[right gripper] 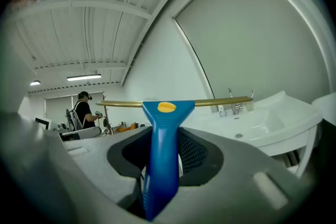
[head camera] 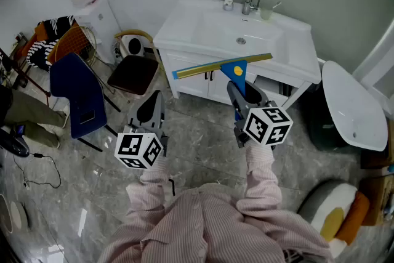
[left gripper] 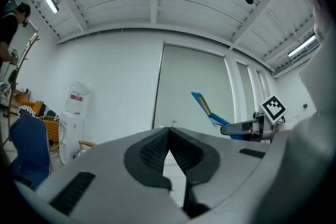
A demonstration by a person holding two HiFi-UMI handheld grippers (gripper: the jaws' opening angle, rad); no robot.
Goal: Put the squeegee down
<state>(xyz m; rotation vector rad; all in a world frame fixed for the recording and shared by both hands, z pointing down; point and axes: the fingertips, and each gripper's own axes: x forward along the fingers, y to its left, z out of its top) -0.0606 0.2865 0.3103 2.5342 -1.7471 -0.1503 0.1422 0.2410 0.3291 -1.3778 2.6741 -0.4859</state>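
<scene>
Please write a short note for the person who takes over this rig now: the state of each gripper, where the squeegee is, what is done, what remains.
Right gripper: shut on the handle of the blue plastic squeegee with a brass-coloured bar, held in the air in front of the white washbasin unit.
Left gripper: shut, empty, beside the right one.
Done: the squeegee is not yet set down.
Left: choose a surface, lower the squeegee onto it, open the right jaws.
</scene>
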